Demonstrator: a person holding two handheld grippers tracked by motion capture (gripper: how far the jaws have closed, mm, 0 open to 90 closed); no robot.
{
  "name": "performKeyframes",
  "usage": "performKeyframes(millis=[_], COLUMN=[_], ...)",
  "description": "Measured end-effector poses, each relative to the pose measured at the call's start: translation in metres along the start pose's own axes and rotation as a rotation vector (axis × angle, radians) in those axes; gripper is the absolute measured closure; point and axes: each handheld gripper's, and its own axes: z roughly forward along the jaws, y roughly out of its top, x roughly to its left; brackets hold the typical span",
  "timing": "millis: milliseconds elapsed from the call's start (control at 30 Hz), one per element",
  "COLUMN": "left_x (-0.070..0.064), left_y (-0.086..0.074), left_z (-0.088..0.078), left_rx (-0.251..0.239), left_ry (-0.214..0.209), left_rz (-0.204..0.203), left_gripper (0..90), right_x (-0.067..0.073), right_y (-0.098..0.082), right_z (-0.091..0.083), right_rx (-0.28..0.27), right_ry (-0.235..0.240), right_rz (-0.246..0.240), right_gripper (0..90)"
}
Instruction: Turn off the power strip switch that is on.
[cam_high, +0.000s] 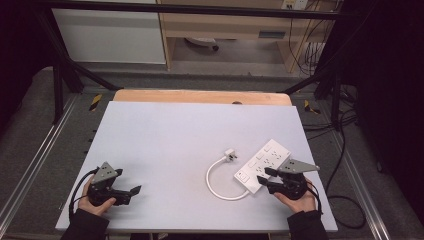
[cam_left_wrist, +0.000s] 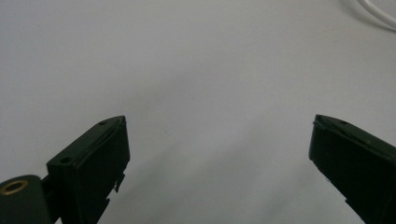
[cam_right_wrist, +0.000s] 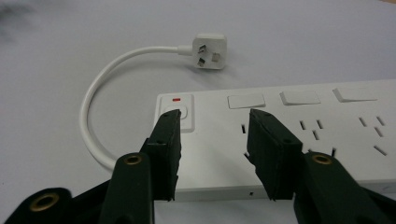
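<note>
right tool (cam_right_wrist: 212, 116) poised over the switch end of a white power strip (cam_high: 262, 165), jaws partly closed and hovering above its top face, one tip over the rocker switch (cam_right_wrist: 178, 113), nothing gripped. the strip lies at the right side of the pale counter (cam_high: 170, 145), near its front edge, its short cord (cam_high: 216, 182) looping round to a plug (cam_high: 230, 154) resting prongs-up just beside it. left tool (cam_high: 127, 192) lies low at the front left corner, jaws wide apart and empty, well apart from the strip.

likely faults from here: the jaws sit over the flat top rather than astride the sides, so a closing grip may slide off the smooth plastic; a tip bearing down may trip the switch or tilt the light strip; lifting by one end may drag the cord and plug across the counter.

the surface is plain, matte and bare elsewhere. beyond it: grey floor, black frame tubes (cam_high: 190, 9), a wooden cabinet (cam_high: 225, 30), loose cables (cam_high: 345, 150) at right.
</note>
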Motion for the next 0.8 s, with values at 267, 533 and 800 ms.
performKeyframes(millis=[267,533,800], left_x=[0.0,0.0,0.001], left_y=[0.0,0.0,0.0], left_z=[-0.001,-0.001,-0.002], left_rx=[-0.006,-0.007,-0.008], left_ry=[0.002,0.003,0.006], left_rz=[-0.003,-0.002,-0.002], left_gripper=[4.9,4.9,4.9], right_x=[0.001,0.001,-0.001], right_y=[0.006,0.008,0.011], right_z=[0.004,0.009,0.014], right_rx=[0.005,0.011,0.01], right_ry=[-0.008,-0.016,-0.011], right_rz=[0.001,-0.005,-0.002], right_gripper=[68.8,77.0,84.3])
